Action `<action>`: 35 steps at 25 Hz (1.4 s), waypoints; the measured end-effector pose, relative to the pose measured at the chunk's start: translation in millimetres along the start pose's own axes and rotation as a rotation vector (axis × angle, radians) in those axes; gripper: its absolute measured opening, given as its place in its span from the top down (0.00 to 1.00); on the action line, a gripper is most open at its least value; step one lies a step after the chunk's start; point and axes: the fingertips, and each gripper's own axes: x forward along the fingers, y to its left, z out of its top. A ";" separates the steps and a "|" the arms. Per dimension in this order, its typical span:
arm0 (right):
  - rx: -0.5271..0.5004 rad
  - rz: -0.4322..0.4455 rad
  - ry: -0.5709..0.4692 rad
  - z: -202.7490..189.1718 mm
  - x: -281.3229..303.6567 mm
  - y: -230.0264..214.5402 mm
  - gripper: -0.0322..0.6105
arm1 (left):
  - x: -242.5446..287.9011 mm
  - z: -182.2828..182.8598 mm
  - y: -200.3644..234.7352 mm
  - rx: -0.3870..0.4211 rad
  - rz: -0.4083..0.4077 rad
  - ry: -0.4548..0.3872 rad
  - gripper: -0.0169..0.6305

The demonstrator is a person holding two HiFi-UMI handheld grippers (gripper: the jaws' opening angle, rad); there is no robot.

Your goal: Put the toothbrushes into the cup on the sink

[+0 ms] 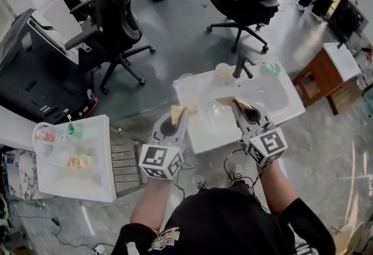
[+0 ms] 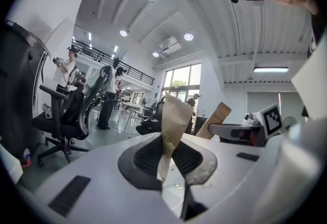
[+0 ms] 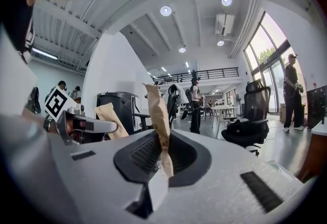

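Both grippers are held level over the front of the white sink counter (image 1: 204, 137). My left gripper (image 1: 175, 115) is shut on a brown paper toothbrush packet (image 1: 183, 110), which stands up between the jaws in the left gripper view as a tan packet (image 2: 173, 123). My right gripper (image 1: 238, 105) is shut on a second brown packet (image 1: 226, 101), seen upright as the packet (image 3: 158, 115) in the right gripper view. A clear cup (image 1: 186, 83) stands at the counter's far left corner and a beige cup (image 1: 222, 72) stands beside the black faucet (image 1: 240, 65).
The basin (image 1: 269, 95) lies to the right of the grippers, with a green dish (image 1: 270, 67) behind it. A wooden cabinet (image 1: 323, 76) stands to the right. A white table (image 1: 96, 184) with small items is at the left. Black office chairs (image 1: 113, 29) and people stand beyond.
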 end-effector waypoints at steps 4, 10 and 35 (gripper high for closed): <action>0.003 0.021 0.000 -1.8 5.7 -4.4 0.89 | 5.2 -3.0 -0.2 -0.008 0.015 0.001 0.91; 0.001 0.074 -0.003 -2.1 16.8 -24.4 0.89 | 23.5 -2.8 -4.3 -0.006 0.062 -0.001 0.91; -0.006 0.220 -0.060 -0.6 58.3 -141.7 0.89 | 93.7 -7.3 -53.8 0.039 0.245 -0.008 0.91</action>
